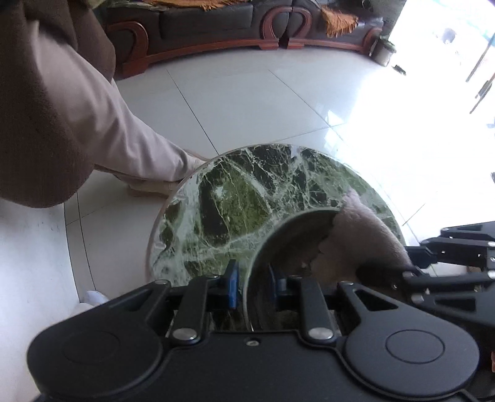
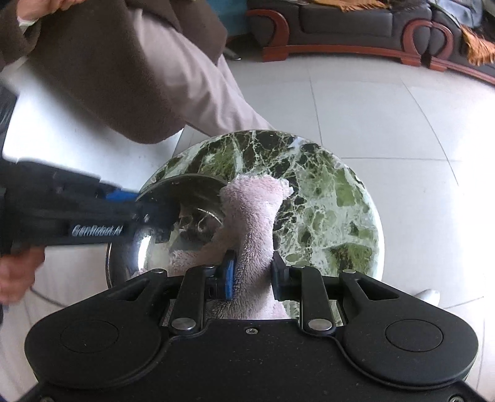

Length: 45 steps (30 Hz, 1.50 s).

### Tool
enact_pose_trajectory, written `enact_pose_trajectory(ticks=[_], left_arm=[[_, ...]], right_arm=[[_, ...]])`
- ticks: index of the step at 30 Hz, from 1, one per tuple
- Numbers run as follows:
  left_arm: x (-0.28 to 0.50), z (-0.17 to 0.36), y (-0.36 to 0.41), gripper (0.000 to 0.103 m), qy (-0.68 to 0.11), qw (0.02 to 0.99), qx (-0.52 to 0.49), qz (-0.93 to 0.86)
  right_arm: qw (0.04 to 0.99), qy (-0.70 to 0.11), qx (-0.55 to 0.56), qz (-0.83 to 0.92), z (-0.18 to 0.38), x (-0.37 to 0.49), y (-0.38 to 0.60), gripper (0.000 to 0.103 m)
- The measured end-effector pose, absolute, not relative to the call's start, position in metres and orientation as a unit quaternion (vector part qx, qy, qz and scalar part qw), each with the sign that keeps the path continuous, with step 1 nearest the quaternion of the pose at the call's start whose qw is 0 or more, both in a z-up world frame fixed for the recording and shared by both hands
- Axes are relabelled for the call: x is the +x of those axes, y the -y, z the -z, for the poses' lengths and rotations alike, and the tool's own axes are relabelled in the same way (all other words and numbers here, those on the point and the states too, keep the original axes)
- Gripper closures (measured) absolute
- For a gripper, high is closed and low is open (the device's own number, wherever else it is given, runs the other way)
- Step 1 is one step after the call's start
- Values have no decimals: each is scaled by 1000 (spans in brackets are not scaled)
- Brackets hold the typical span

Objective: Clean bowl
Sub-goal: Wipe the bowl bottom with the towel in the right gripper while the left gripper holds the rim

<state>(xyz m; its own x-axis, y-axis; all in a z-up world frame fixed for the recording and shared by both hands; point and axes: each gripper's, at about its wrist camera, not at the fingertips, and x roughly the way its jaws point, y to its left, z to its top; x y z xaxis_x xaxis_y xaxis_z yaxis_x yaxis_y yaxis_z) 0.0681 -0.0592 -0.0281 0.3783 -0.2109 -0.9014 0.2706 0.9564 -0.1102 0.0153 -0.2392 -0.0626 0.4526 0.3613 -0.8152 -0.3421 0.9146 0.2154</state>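
Gripping the rim of a shiny steel bowl (image 1: 284,263), the left gripper (image 1: 256,286) has its jaws closed across the bowl wall, one blue pad outside, one inside. The bowl is seen tilted on its side above the round green marble bench (image 1: 235,198), near the bench's edge closest to the cameras; whether it touches the bench cannot be told. A pink towel (image 2: 256,222) is pinched between the jaws of the right gripper (image 2: 252,273), closed on the cloth. The towel's far end is pressed over the bowl's rim and into its interior, seen in the left wrist view as a fuzzy pink mass at the bowl's right side. In the right wrist view the left gripper (image 2: 148,213) is seen from the side, clamped on the bowl (image 2: 173,222) rim, with the left hand (image 2: 18,272) blurred on its handle. White floor tiles (image 1: 247,102) surround the bench. A dark sofa (image 1: 216,21) with wooden trim is seen at the back. The person's brown coat and beige trouser leg (image 1: 102,123) are visible at left.
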Motion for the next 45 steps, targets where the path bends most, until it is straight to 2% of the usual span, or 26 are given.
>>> enact_pose_trajectory(ticks=[8,18,26,29,34,38,43,45], left_arm=[[49,25,48,91,-557,815,30,157],[66,33,55,88,-564,807,29,170],[57,36,56,87,-561,815,2,145],[58,35,58,85,-564,812,15,150],[50,35,60,84,-567,811,22,143],[47,36,61,84,-567,814,6,126],[50,37,59,84,-571,811,-7,127],[51,37,61,82,-573,809,1,130]], right_arm=[[844,-459,-85,-264,56,39,219,81],[825,-429,-188,-315,43,47,198,81],[844,-477,-54,-240,57,25,232,83],[847,-473,-66,-233,56,13,229,83],[852,-447,-113,-249,47,38,213,83],[852,-448,-104,-251,47,50,214,83],[848,-478,-53,-224,62,18,229,82],[847,-479,-71,-222,60,13,225,81]])
